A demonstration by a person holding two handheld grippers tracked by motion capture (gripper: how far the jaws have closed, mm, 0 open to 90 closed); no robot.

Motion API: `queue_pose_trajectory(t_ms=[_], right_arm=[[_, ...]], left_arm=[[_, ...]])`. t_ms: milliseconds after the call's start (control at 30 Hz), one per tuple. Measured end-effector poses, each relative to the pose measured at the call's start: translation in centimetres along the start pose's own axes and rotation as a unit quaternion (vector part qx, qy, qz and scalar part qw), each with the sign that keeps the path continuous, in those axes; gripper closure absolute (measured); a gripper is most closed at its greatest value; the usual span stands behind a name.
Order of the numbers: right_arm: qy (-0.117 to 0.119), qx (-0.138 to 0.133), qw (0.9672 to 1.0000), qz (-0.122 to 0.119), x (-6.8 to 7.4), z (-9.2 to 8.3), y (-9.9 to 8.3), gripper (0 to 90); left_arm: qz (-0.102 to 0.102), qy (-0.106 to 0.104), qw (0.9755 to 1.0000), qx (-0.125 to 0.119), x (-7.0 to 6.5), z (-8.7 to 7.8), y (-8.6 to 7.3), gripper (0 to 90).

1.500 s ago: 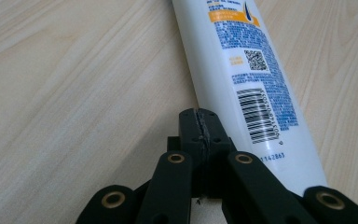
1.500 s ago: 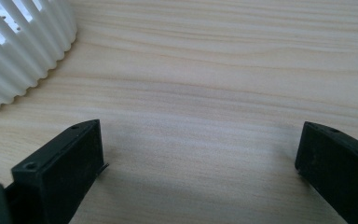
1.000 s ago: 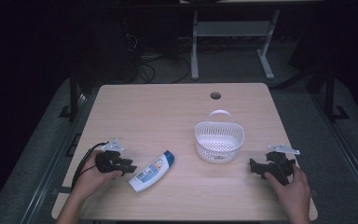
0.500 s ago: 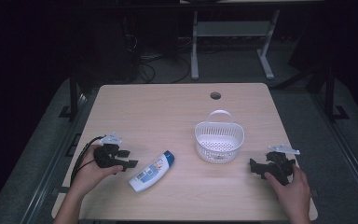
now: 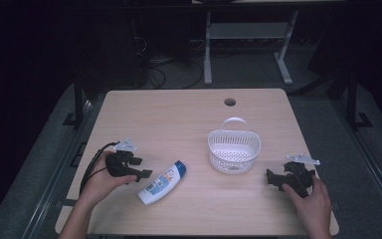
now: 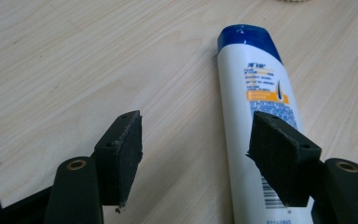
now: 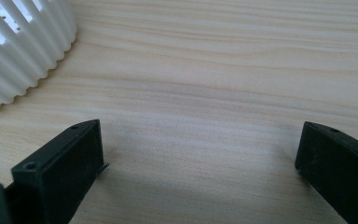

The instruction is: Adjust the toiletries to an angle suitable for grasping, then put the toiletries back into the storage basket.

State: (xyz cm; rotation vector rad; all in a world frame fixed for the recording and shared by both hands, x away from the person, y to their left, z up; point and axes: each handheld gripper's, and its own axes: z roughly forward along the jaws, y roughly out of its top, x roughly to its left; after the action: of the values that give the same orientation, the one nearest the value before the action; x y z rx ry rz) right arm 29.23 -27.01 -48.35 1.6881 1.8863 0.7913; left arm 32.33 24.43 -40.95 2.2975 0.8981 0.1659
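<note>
A white shampoo bottle (image 5: 161,182) with a blue cap lies flat on the wooden table (image 5: 179,119), cap towards the basket. In the left gripper view the bottle (image 6: 256,93) runs up the right side, partly behind the right jaw. My left gripper (image 5: 142,170) sits just left of the bottle; its jaws have just been opening, and bare table lies between them (image 6: 196,154). A white slotted basket (image 5: 234,152) with a handle stands right of centre and looks empty. My right gripper (image 5: 272,178) rests near the table's right front corner, open, with bare wood between its jaws (image 7: 200,163).
The basket's ribbed wall (image 7: 23,46) is at the upper left of the right gripper view. A round cable hole (image 5: 230,102) sits near the table's far edge. Beyond the table stand a white metal frame (image 5: 248,45) and loose cables on the dark floor.
My left gripper has lifted a little, shifted slightly back and to the left, and its jaws have spread wider. The bottle, basket and right gripper have stayed put.
</note>
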Motion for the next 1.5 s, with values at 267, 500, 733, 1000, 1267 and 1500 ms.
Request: queue_pose_trajectory(t_ms=[267,500,733,1000,1267,1500], right_arm=[[0.000,0.000,1.0000,0.000,0.0,0.0,0.0,0.4],[0.000,0.000,1.0000,0.000,0.0,0.0,0.0,0.4],[0.000,0.000,1.0000,0.000,0.0,0.0,0.0,0.4],[0.000,0.000,1.0000,0.000,0.0,0.0,0.0,0.4],[0.000,0.000,1.0000,0.000,0.0,0.0,0.0,0.4],[0.000,0.000,1.0000,0.000,0.0,0.0,0.0,0.4]], left_arm=[[0.011,-0.008,0.9999,0.006,-1.3,1.0,1.7,32.2],[0.015,-0.018,0.9996,0.015,-2.2,2.1,2.6,31.0],[0.021,-0.024,0.9990,0.030,-3.3,3.3,3.5,30.4],[0.031,-0.014,0.9979,0.055,-4.6,5.1,4.5,28.7],[0.041,0.004,0.9961,0.078,-5.5,6.7,5.0,28.2],[0.037,0.006,0.9947,0.096,-5.4,8.2,4.9,28.1]])
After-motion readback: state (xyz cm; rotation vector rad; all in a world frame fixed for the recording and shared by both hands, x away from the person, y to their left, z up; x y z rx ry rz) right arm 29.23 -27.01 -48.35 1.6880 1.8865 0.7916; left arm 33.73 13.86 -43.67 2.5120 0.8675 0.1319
